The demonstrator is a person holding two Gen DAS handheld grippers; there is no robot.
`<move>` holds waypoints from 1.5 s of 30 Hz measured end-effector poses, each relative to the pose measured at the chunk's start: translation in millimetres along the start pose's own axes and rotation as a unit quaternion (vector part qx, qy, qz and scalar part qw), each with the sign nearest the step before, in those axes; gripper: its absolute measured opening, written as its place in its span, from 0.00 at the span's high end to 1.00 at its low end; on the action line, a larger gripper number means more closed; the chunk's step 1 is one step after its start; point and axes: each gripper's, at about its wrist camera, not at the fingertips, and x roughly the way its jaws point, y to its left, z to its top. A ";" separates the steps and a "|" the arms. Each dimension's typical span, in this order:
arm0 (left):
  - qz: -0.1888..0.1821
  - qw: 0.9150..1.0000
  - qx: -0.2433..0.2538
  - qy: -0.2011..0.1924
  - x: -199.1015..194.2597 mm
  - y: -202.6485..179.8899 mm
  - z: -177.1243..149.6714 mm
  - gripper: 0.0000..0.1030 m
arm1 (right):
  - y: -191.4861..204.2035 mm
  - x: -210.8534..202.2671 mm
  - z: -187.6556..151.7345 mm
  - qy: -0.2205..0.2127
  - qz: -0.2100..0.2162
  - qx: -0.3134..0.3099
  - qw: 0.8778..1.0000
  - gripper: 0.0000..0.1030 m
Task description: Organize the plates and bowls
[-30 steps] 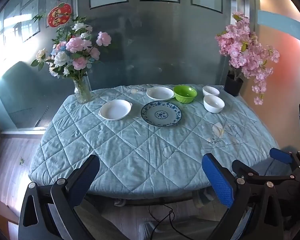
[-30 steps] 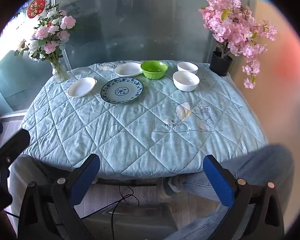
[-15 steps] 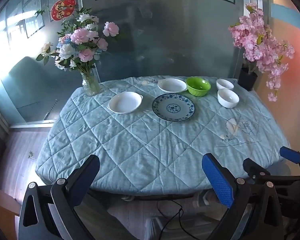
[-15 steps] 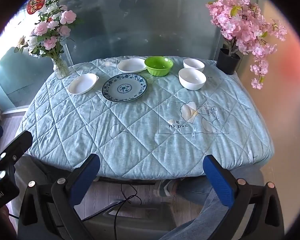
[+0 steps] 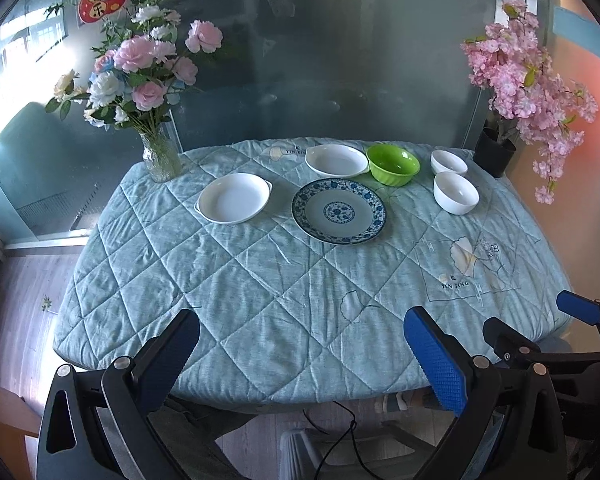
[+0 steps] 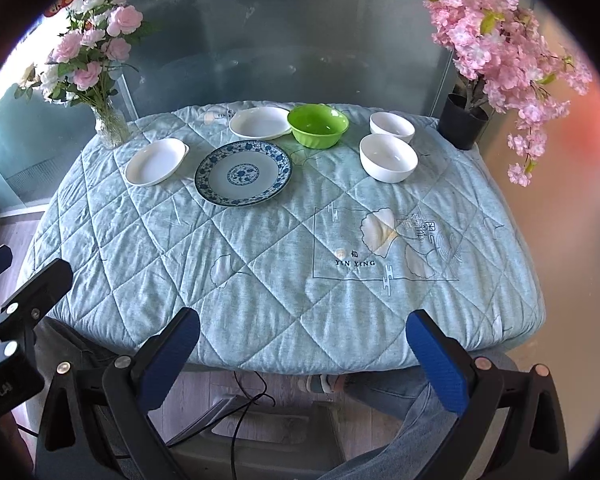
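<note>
Both tools sit at the near table edge w/ jaws wide apart, nothing held: left gripper (image 5: 300, 344), right gripper (image 6: 302, 342), and the left's body is cut off at the right view's left border. Quilted cloth (image 6: 260, 248) hides the tabletop. Far ahead: white dish (image 5: 233, 198) ahead-left, blue-patterned plate (image 5: 339, 211), then white plate (image 5: 336, 161) touching green bowl (image 5: 393, 164), two white bowls (image 5: 455, 192) ahead-right.

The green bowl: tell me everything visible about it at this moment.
The green bowl is bright lime green, glossy, round, and looks like plastic or glazed ceramic. It stands upright and empty on the quilted tablecloth near the far edge. Its left rim touches or slightly overlaps a white dish. Neither gripper is near it.
</note>
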 end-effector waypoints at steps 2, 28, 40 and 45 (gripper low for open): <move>-0.004 1.000 0.000 0.007 10.4 1.3 4.2 0.00 | 2.9 6.6 5.6 0.004 -0.006 -0.006 1.000 0.01; 0.000 0.999 -0.033 0.033 37.6 29.1 -4.0 0.00 | 15.2 21.3 26.3 0.017 -0.026 -0.027 0.999 0.01; 0.019 0.999 -0.004 0.029 8.3 -1.3 -19.5 0.00 | -6.2 8.7 7.8 0.009 -0.001 -0.013 1.000 0.01; 0.010 0.999 -0.001 0.040 14.7 -8.7 -21.6 0.00 | -9.7 9.8 3.2 0.015 0.002 -0.020 1.000 0.01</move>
